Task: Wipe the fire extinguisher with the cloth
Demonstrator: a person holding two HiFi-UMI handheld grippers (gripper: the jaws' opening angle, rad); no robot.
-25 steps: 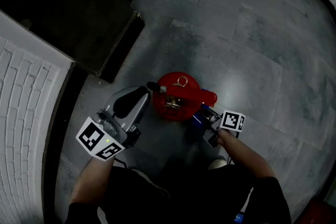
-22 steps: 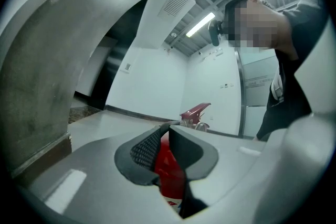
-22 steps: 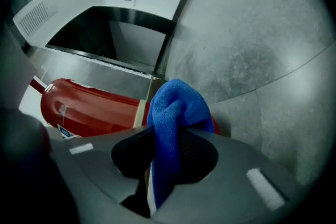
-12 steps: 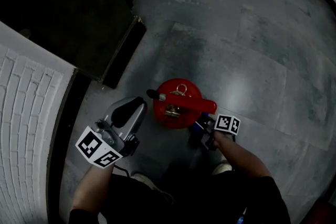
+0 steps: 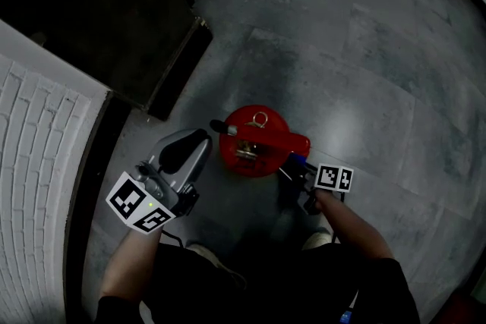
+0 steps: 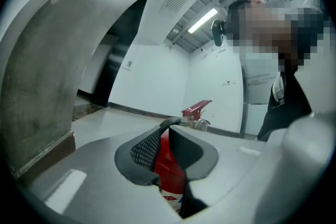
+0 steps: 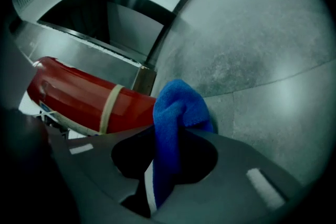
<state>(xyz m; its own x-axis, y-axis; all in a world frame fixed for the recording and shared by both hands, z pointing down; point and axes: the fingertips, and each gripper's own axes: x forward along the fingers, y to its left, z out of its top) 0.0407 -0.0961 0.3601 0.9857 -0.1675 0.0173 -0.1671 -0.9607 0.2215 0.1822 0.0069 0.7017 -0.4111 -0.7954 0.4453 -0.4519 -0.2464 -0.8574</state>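
Observation:
The red fire extinguisher (image 5: 257,142) stands upright on the floor, seen from above with its lever and ring on top. My right gripper (image 5: 294,168) is at its right side, shut on a blue cloth (image 5: 298,159). In the right gripper view the blue cloth (image 7: 176,113) bunches up between the jaws of the right gripper (image 7: 168,136), right beside the red fire extinguisher (image 7: 89,99) and its pale band. My left gripper (image 5: 202,137) hangs just left of the cylinder, jaws together and holding nothing. In the left gripper view, the left gripper (image 6: 170,126) frames the extinguisher (image 6: 170,170) behind its tips.
Grey floor tiles (image 5: 364,49) spread around the extinguisher. A white brick wall (image 5: 30,163) runs along the left, with a dark recess (image 5: 91,19) at upper left. My shoe (image 5: 315,239) is just below the right gripper. A person's dark torso (image 6: 286,97) fills the left gripper view's right.
The right gripper with the cloth has shifted slightly along the extinguisher's right side. The left gripper has stayed close to the left side.

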